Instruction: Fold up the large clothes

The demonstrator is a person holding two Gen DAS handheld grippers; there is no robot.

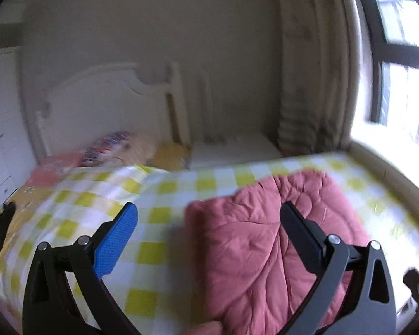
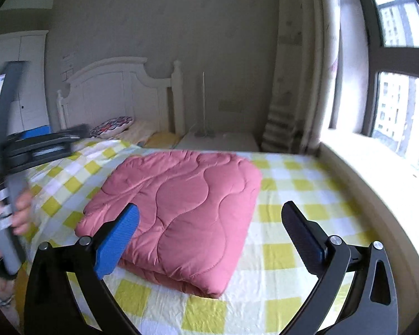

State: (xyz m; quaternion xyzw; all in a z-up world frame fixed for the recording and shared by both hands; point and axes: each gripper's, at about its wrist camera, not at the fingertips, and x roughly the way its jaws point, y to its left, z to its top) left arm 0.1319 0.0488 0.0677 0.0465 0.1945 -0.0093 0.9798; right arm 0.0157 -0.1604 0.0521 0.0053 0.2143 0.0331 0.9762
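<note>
A bedroom with a white wooden headboard (image 2: pixel 117 92) and a bright window on the right frames a bed under a yellow-and-white checked sheet (image 2: pixel 293 195). At the left of the right wrist view, a hand (image 2: pixel 22 209) grips the handle of the left gripper (image 1: pixel 208 240), which is smeared by motion there; its own view shows the jaws spread wide and holding nothing. In the middle of the bed lies the pink quilted padded garment (image 2: pixel 181 206), already a compact rectangular bundle, though the blur makes it hard to say how many layers it has. The right gripper (image 2: pixel 209 240) hovers above its near edge, also spread and empty. If another fold is wanted, each claw should pinch a near corner through all layers, lift together and lay the edges flush.
</note>
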